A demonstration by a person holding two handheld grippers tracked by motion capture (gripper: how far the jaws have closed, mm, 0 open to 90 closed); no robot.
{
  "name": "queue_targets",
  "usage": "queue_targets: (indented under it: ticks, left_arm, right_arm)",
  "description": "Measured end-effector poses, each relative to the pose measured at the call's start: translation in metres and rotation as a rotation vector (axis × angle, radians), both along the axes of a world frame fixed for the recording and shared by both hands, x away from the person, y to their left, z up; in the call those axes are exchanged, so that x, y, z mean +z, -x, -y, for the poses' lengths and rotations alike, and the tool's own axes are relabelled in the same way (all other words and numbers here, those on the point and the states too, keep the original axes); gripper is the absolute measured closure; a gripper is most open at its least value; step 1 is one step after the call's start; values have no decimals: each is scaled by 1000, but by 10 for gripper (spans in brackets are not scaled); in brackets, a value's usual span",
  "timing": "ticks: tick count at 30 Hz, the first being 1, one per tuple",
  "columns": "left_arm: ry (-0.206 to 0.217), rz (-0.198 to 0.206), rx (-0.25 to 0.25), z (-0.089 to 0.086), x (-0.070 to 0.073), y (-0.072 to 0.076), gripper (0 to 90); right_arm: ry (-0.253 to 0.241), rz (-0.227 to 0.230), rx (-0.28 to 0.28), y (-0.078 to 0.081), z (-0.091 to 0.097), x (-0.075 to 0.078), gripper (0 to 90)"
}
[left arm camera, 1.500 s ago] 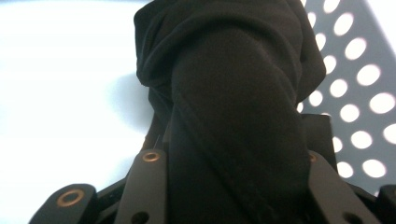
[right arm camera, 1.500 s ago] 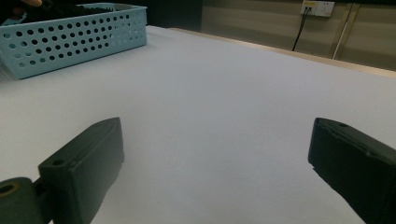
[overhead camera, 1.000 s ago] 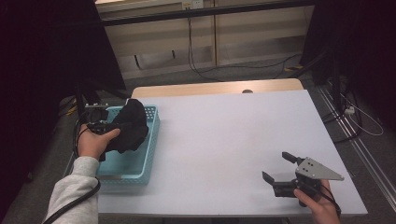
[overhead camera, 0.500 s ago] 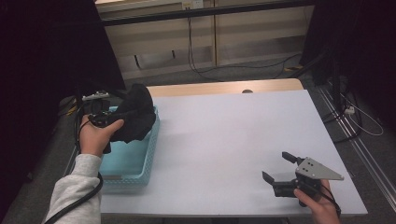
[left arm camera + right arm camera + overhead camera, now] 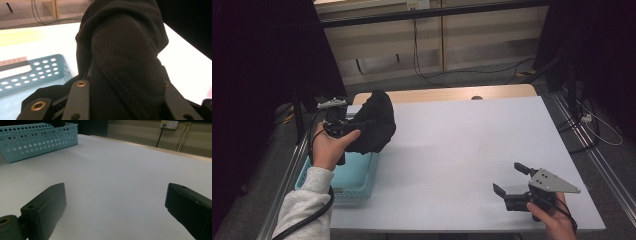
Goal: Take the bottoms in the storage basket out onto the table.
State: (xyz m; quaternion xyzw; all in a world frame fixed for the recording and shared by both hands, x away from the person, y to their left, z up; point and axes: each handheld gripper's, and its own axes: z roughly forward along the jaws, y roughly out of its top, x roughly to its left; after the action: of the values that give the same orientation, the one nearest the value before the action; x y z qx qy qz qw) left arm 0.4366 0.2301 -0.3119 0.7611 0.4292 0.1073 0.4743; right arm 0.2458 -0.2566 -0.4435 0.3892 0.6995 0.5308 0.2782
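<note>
**Left claw lifts black cloth over the basket; right claw waits apart**

High view: The left claw (image 5: 343,127), held in the person's left hand (image 5: 326,149), is clamped on a bunched black cloth (image 5: 374,122). The cloth hangs in the air above the far right corner of the turquoise basket (image 5: 343,182), which sits at the left edge of the white bench (image 5: 462,145). Part of the cloth reaches out past the basket's right wall, over the bare bench top. The right claw (image 5: 510,181) is at the near right of the bench, well apart from the cloth, with its jaws spread and nothing between them; the right hand (image 5: 556,220) grips it from the near side.

Left gripper view: The black cloth (image 5: 122,55) is pinched between the two jaws and rises above them in thick folds, a stitched seam running down its front. The perforated turquoise basket (image 5: 35,75) lies to the left, below the cloth, with the white bench (image 5: 185,70) to the right.

Right gripper view: The jaws stand wide apart, low over the bare bench (image 5: 120,177). The turquoise basket (image 5: 37,137) stands at the far left.
</note>
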Motion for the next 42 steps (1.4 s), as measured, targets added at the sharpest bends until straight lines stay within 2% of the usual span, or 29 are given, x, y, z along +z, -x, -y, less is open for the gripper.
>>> queue_targets:
  ticks: [6,14,24,29,42]
  left_arm:
    - [-16,-7,-46,15,-3,4,644]
    - [-4,-19,-89,35,-9,10,642]
    - [-21,-20,-141,58,-17,18,640]
    - [-12,-40,-160,68,-24,21,640]
    - [-12,-46,-183,86,-39,26,638]
  right_arm:
    - [2,1,-2,0,0,0,29]
    - [1,6,-8,-2,1,1,28]
    - [-6,15,-24,-3,1,2,26]
    - [-5,17,-23,-3,2,2,25]
    - [-10,16,-17,-3,0,2,22]
